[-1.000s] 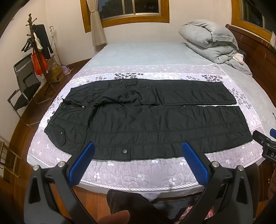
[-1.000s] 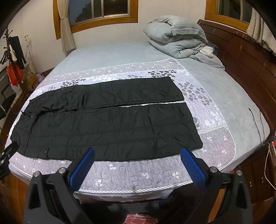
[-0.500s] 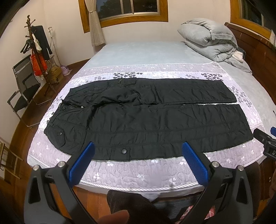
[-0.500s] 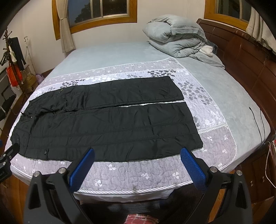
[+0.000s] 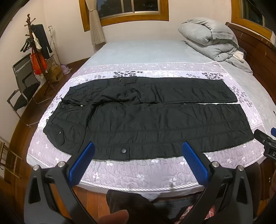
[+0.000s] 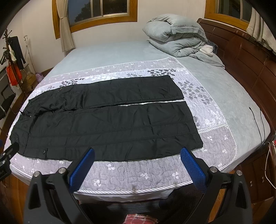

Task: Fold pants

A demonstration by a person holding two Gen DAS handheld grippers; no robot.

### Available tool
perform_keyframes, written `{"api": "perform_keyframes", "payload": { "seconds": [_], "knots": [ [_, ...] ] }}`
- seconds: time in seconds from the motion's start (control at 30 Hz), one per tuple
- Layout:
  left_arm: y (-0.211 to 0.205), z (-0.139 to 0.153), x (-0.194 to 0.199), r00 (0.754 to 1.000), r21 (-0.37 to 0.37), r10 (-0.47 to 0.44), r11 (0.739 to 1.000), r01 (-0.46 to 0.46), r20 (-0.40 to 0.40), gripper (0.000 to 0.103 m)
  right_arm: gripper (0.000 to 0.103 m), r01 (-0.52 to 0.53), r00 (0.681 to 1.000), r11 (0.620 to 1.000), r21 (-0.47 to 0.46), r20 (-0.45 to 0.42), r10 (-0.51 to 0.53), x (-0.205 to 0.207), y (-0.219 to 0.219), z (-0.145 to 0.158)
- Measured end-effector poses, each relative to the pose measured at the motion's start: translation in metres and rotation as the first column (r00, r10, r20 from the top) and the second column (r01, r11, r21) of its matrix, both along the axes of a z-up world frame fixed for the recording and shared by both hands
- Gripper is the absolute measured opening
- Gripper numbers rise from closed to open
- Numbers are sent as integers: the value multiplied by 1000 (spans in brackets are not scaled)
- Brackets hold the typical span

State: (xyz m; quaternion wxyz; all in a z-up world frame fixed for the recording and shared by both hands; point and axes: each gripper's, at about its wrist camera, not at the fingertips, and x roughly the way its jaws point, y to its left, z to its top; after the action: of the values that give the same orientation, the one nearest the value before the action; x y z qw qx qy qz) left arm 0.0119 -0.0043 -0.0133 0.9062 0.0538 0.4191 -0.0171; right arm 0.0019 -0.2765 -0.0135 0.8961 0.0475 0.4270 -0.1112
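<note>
Over by the left wall a coat stand (image 5: 34,50) holds dark clothes and something orange, with a folding chair (image 5: 22,89) beside it on the wooden floor. The bed (image 5: 143,51) fills the middle of the room, its near half covered by a lilac quilted spread (image 5: 138,172) with a leaf pattern. Black pants (image 5: 146,118) lie flat and unfolded across that spread, waistband toward the left, both legs running side by side toward the right, a thin strip of spread showing between them near the cuffs. The left gripper (image 5: 138,155) hangs above the near edge of the bed, level with the waist half of the pants, its blue-padded jaws spread wide and holding nothing. The right gripper (image 6: 137,161) hangs likewise over the leg half, jaws released and apart, clear of the cloth. Farther right, a folded grey duvet (image 6: 174,34) sits piled at the far corner against the dark wooden headboard (image 6: 241,56). A curtained window (image 6: 101,10) is set in the far wall.
</note>
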Motion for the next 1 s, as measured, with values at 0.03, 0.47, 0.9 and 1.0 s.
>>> {"api": "perform_keyframes", "payload": {
  "seconds": [0.03, 0.47, 0.9, 1.0],
  "knots": [
    [0, 0, 0, 1000, -1, -1, 1000, 1, 0, 100, 100, 0, 1000, 1000, 0, 0, 0, 0, 0, 0],
    [-1, -2, 6, 998, -56, -54, 997, 55, 18, 100, 100, -7, 1000, 1000, -10, -9, 7, 5, -2, -5],
    [18, -30, 58, 991, -48, -54, 998, 48, -125, 101, 100, -76, 994, 997, 9, -73, 77, 41, -26, -24],
    [31, -31, 95, 988, -6, -66, 998, 66, -143, 101, 100, -138, 982, 989, 49, -123, 143, 72, -54, -29]
  ]
}}
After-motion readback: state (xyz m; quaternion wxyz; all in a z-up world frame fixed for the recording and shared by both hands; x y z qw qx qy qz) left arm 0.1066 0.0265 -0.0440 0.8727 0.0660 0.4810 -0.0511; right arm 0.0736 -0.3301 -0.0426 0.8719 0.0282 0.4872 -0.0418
